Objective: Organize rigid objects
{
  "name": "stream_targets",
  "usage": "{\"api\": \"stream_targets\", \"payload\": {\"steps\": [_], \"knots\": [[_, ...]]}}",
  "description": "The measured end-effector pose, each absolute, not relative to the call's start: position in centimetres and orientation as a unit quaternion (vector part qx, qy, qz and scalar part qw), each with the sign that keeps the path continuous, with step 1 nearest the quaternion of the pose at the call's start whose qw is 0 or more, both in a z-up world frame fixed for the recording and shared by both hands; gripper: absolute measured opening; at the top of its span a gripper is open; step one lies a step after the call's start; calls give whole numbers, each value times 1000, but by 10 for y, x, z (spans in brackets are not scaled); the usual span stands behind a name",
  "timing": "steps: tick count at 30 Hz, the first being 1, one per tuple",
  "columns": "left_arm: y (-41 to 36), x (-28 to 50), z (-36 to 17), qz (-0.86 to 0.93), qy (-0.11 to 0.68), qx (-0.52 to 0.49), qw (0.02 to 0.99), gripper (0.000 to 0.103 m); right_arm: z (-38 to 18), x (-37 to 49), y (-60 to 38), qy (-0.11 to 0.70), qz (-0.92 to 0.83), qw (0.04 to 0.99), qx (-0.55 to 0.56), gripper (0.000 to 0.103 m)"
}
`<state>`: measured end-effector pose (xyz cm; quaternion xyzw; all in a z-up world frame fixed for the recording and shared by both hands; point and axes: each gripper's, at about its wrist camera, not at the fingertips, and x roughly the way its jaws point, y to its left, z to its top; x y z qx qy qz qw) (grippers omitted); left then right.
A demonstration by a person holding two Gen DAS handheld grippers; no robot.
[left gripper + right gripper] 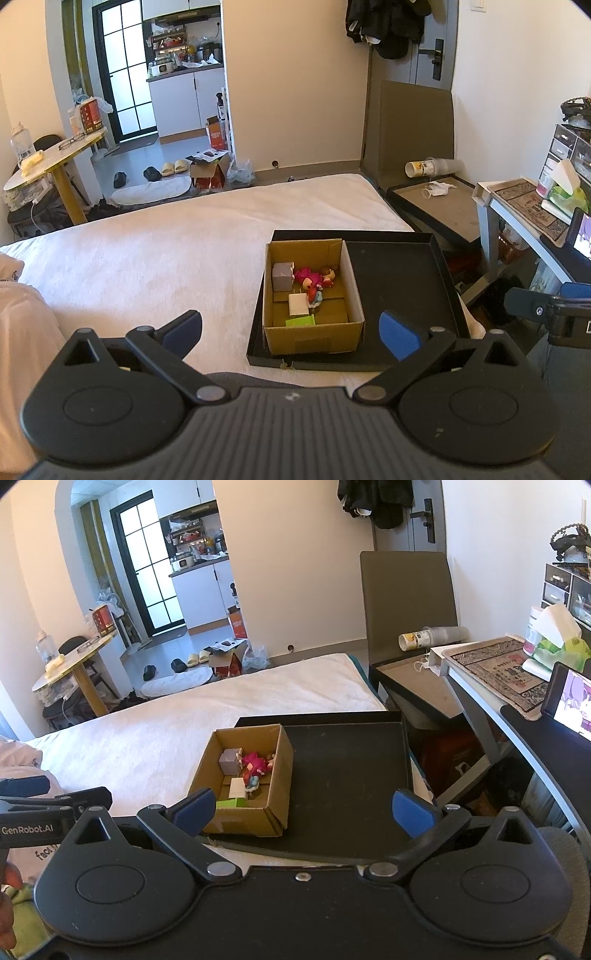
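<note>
On the bed: a shallow black tray sits on the white, nubbly bedspread, and a corrugated cardboard box stands inside it, against the tray's left wall.
Box shape: rectangular, open-topped, flaps folded in; its long axis runs away from both cameras, toward the far wall.
Box contents: a matte grey cube at the far left, a fuzzy pink toy beside it, a flat white charger block nearer, a lime-green block against the near wall. Small red and pale blue figures sit between them, too small to make out.
Tray floor: smooth and dark, bare to the right of the box.
Left gripper: jaws spread wide, blue pads apart, nothing between them; it hovers just short of the tray's near edge.
Right gripper: also spread wide and empty-handed, framing the box and the bare tray floor.
Left view only: the right tool's black body pokes in at the right edge.
Right view only: the left tool's lettered body at the left edge, plus a counter with a patterned mat, a tissue pack and a lit phone screen.
</note>
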<state>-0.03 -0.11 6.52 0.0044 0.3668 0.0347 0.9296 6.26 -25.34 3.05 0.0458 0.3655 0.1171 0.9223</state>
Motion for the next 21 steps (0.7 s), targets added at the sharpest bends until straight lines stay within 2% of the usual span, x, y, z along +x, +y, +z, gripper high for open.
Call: {"api": "stream_targets", "payload": {"steps": [21], "knots": [[0,-3,61,28,373,-3,927,102,31,61,-252,366,117,922,43,103]]}}
